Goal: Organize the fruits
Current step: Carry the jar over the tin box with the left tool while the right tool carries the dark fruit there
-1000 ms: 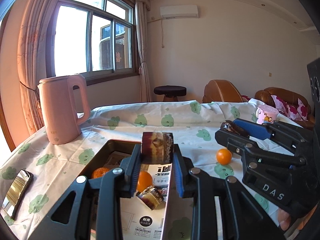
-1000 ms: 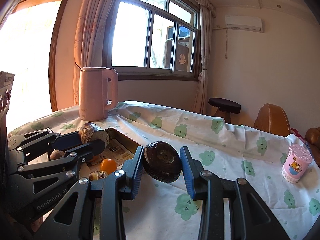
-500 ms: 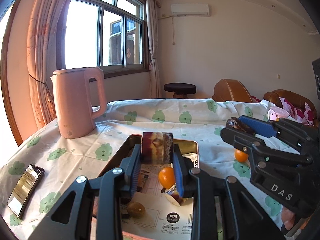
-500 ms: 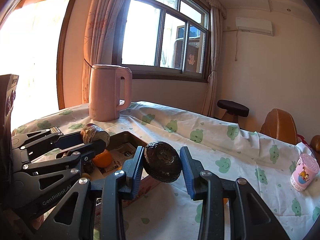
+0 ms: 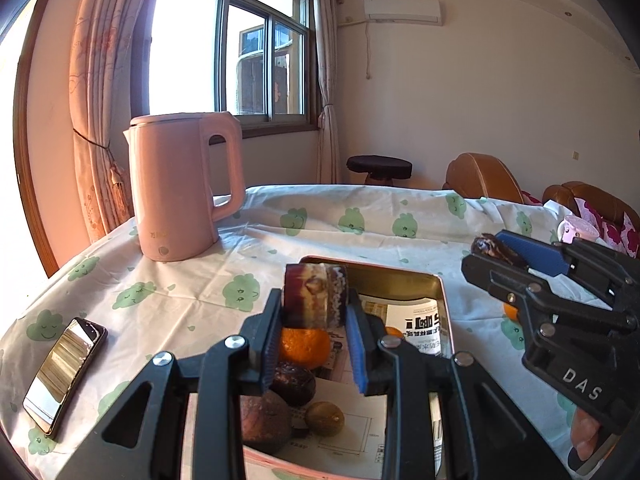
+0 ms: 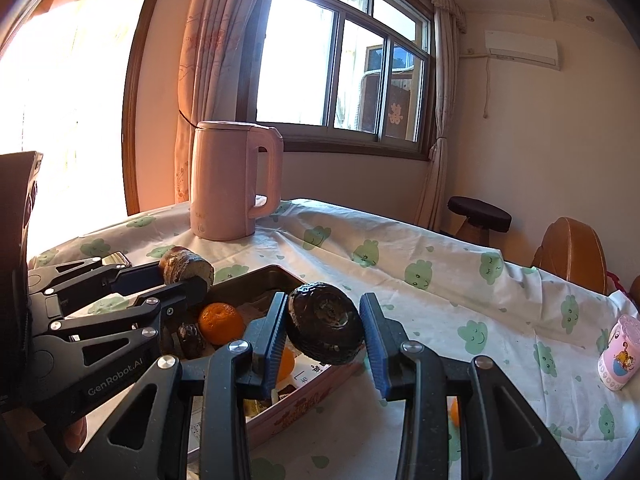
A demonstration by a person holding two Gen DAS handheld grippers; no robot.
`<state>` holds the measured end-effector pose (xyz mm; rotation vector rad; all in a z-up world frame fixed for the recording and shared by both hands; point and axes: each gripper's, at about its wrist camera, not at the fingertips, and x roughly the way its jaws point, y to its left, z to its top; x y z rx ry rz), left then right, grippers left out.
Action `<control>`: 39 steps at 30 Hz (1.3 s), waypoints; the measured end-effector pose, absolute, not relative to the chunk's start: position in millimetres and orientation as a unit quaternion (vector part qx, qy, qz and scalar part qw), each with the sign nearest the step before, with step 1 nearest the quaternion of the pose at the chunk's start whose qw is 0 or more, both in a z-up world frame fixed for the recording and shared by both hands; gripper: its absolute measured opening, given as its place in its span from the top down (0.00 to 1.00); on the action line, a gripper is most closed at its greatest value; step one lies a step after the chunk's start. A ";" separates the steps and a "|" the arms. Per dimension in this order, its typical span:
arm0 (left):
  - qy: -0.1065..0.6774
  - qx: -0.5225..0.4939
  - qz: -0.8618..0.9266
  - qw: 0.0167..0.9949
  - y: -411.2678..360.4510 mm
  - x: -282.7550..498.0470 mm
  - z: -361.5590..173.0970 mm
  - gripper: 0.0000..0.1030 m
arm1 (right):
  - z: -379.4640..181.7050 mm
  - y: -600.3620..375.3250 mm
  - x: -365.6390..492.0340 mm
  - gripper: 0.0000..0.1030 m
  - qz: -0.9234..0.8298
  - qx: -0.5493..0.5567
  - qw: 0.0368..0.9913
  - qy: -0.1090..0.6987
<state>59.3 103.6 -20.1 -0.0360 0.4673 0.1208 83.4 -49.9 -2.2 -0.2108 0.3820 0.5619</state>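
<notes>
Tongs of left gripper point(image 5: 316, 316) clamp brown, cut-faced fruit chunk point(image 5: 315, 300)

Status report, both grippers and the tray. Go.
Left gripper shut on brown fruit slice, over tray. Right gripper shut on dark round fruit, at tray's edge. One orange loose on cloth. Nothing blocking.
</notes>
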 end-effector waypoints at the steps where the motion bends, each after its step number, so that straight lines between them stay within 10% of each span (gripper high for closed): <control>1: 0.234 -0.018 0.060 0.970 104.3 60.2 -21.0 0.70 | -3.1 -48.3 83.6 0.63 0.276 -0.103 0.937 0.188; 39: 0.297 -0.009 0.049 0.954 107.2 81.8 -41.4 0.70 | -38.5 -14.5 109.8 0.63 0.280 -0.122 0.917 0.258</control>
